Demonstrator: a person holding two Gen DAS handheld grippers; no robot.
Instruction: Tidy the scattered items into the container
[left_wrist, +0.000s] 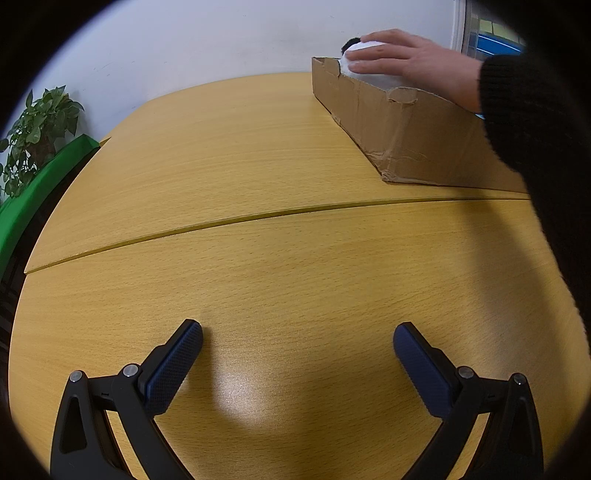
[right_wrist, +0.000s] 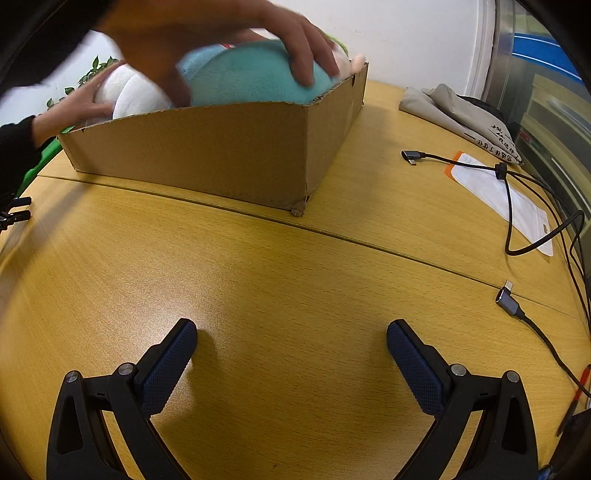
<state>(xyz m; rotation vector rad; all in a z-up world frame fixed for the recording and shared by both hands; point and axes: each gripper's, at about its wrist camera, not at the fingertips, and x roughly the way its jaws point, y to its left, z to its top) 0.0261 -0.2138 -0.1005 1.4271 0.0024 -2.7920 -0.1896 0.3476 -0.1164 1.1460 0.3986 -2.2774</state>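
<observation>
From my left wrist camera, a potted leafy plant (left_wrist: 38, 129) stood at the far left edge by a green panel (left_wrist: 33, 195), against a white wall. My left claw (left_wrist: 297, 338) lay low over the yellow wood-grain surface (left_wrist: 258, 166), its blue-padded fingers spread wide with nothing between them. A seam (left_wrist: 258, 216) ran across the surface ahead of it. Farther right sat the cardboard box (left_wrist: 399, 125), torn along its rim. A bare hand (left_wrist: 410, 59) in a black sleeve (left_wrist: 524, 110) rested on a white plush toy (left_wrist: 364, 62) inside the box at its far end.

From my right wrist camera, one hand (right_wrist: 79, 107) at the left touched the white plush toy (right_wrist: 129, 92) inside the cardboard box (right_wrist: 221, 155). Another hand (right_wrist: 229, 40), blurred, pressed on a teal plush toy (right_wrist: 251, 77) that bulged above the box rim. My right claw (right_wrist: 291, 334) was likewise wide open and held nothing, resting low over the surface (right_wrist: 295, 266) in front of the box. To the right of the box lay a folded grey cloth bag (right_wrist: 458, 110) with printed characters, a white pouch with an orange edge (right_wrist: 498, 195), and black USB cables (right_wrist: 517, 299) trailing off the right side.
</observation>
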